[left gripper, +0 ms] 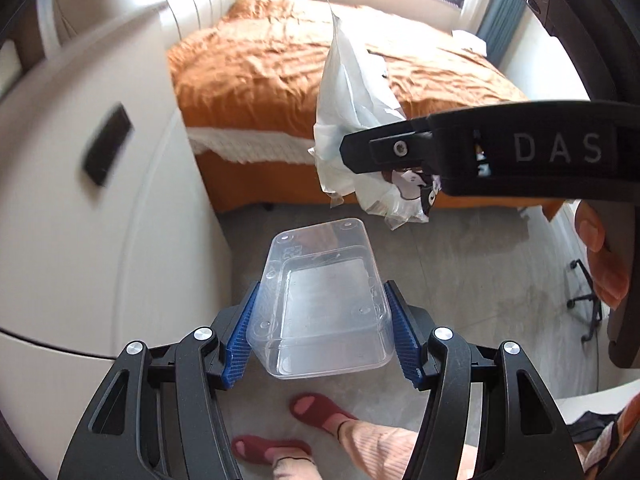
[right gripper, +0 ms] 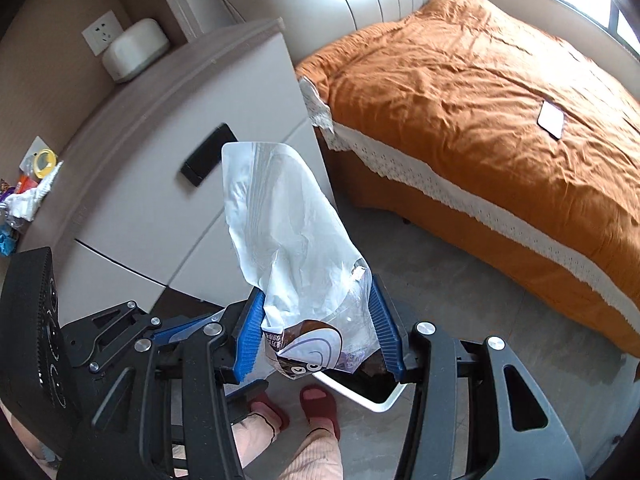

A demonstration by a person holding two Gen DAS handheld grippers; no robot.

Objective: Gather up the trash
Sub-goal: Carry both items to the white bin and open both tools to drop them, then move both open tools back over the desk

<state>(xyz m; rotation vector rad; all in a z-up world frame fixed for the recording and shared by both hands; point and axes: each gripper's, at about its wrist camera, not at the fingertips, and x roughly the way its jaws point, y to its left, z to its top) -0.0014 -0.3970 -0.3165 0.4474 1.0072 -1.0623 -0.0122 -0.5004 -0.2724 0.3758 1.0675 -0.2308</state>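
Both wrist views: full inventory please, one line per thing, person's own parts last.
clear plastic tub: 1, transparent, between the left pads
crinkled white plastic bag: 1, white with brown print, between the right pads
white-rimmed bin: 1, dark inside, on the floor below the bag
bed with orange cover: 1, orange with white lace edge, behind
phone: 1, white, on the bed
white cabinet: 1, dark handle, beside the bed
white box: 1, on the cabinet top
litter pile: mixed colours, cabinet top, far left
office chair base: 1, black, floor
red slippers: 2, on the person's feet
left gripper: black, blue pads, shut on the tub
right gripper: same, shut on the bag
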